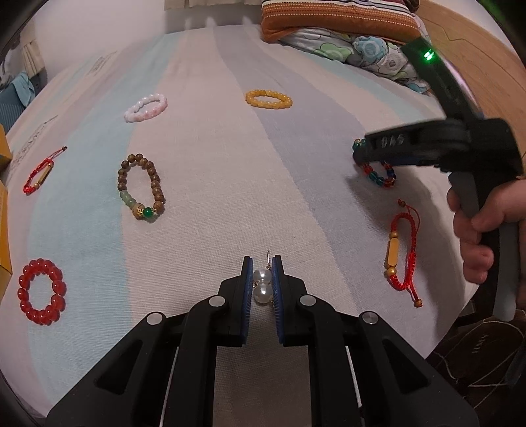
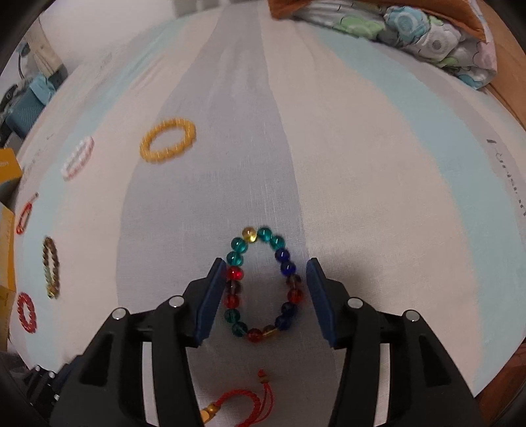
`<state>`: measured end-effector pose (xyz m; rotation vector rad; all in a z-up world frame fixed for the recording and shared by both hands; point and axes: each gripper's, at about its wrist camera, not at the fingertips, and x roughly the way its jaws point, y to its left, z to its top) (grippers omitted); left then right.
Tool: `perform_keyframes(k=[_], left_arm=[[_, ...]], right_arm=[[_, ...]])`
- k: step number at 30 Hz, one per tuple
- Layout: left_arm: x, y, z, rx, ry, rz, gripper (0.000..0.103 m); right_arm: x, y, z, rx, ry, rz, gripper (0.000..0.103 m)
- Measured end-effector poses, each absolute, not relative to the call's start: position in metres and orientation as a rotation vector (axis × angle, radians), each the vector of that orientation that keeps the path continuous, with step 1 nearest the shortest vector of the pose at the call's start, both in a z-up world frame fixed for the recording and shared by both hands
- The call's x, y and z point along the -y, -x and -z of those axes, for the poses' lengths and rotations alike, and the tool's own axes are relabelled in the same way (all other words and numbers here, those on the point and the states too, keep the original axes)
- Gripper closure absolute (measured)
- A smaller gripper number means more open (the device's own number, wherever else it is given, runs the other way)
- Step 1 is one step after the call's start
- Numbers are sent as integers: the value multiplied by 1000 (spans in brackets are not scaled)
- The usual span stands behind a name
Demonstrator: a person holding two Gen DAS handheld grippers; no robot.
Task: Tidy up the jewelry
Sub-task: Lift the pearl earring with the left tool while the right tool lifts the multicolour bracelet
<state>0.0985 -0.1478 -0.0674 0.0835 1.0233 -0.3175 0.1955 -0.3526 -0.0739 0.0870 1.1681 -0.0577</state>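
My left gripper is shut on a pair of white pearl earrings, one pearl above the other between the blue pads, held just above the striped bed sheet. In the right wrist view, a bracelet of teal, blue, red and amber glass beads lies flat on the sheet. My right gripper stands open around it, one pad on each side, the left pad close to a red bead. From the left wrist view the right gripper tilts down over that bracelet, with a hand on its handle.
Spread over the sheet are a yellow bead bracelet, a pink-white one, a brown wooden one, a red bead one and two red cord bracelets. Pillows lie at the back; yellow boxes line the left edge.
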Motion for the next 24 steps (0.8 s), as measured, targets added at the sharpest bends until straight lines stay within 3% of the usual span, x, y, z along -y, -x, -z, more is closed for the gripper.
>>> perform_keyframes(k=[1, 3, 4, 14, 16, 24], left_arm=[[148, -98, 68, -1023, -84, 318, 92], [148, -98, 67, -1023, -84, 318, 92], [148, -98, 67, -1023, -83, 318, 92], [147, -98, 67, -1024, -83, 317, 92], [147, -98, 67, -1024, -83, 317, 92], [147, -98, 68, -1025, -85, 317, 92]], right_arm=[[352, -195, 74, -1165, -79, 55, 59], [352, -194, 74, -1165, -86, 40, 83], [353, -194, 74, -1164, -102, 27, 85], [361, -190, 68, -1137, -200, -20, 85], [361, -191, 66, -1131, -214, -23, 94], [362, -191, 63, -1112, -216, -32, 94]])
